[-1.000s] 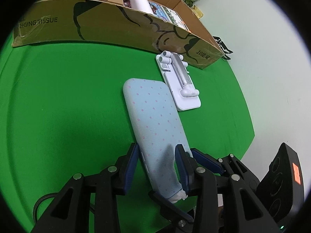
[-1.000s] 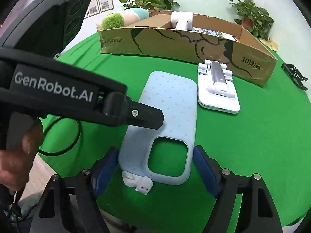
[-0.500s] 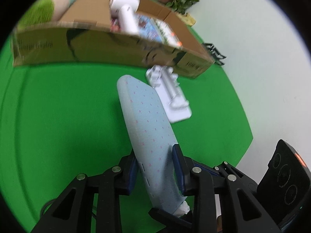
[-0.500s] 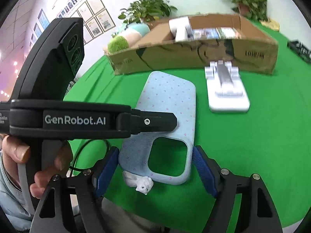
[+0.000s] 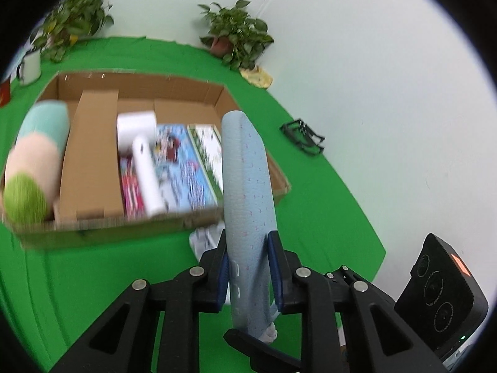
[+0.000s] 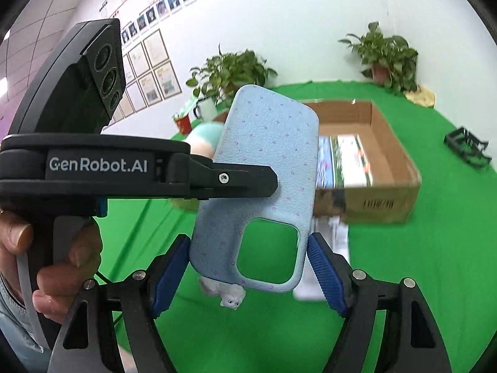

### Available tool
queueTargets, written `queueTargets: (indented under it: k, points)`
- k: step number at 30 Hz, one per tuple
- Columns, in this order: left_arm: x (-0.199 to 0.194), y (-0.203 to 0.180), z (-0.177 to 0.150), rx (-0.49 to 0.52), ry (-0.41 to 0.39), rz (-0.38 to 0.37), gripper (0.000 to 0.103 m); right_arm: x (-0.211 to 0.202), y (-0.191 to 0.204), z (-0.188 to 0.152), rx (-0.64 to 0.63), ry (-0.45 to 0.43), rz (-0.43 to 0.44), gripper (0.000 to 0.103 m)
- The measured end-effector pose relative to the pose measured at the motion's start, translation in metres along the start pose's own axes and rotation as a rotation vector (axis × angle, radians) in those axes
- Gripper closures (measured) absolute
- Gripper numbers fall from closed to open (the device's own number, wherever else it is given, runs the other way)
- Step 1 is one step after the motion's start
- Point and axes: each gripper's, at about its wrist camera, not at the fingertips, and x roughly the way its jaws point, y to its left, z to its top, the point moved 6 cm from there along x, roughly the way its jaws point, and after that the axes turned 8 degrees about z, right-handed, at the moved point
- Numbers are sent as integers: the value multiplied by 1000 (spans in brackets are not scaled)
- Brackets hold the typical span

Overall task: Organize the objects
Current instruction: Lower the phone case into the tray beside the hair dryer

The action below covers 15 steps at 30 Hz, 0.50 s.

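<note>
A light blue phone case [image 5: 248, 205] with pink dots and a small white charm hangs in the air above the green table [image 5: 77, 279], tilted on edge. My left gripper [image 5: 247, 248] is closing its jaws across the case's thickness, and the blue pads press on both faces. In the right wrist view the left gripper's [image 6: 236, 183] finger lies over the case [image 6: 267, 161]. My right gripper [image 6: 248, 248] spans the case's width near the camera cut-out, with its pads against both side edges. An open cardboard box [image 5: 93, 223] lies beyond.
The box [image 6: 372, 199] holds a plush roll [image 5: 34, 161], a white device [image 5: 143, 155] and printed books [image 5: 183, 168]. A white phone stand [image 6: 326, 248] lies in front of it. A black folded rack [image 5: 303, 138], potted plants [image 5: 236, 37] and a mug [image 5: 29, 65] stand further back.
Both grippers have risen and lifted the phone case off the table, turning it more on edge. The left jaws have narrowed onto it. The box interior has come into view.
</note>
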Motion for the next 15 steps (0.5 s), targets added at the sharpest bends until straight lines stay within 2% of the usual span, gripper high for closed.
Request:
queueTargets:
  k: [3,8,15]
  points:
    - [6,6,25,0,-6,6,82,8,-9,26,-17,-12,-3,29]
    - [27,22,59,-29,9,9,82,30,-30,62,-1,15,29,29]
    - [68,50,91,-123,75,4,82,78,-64,101,31,103,59,28]
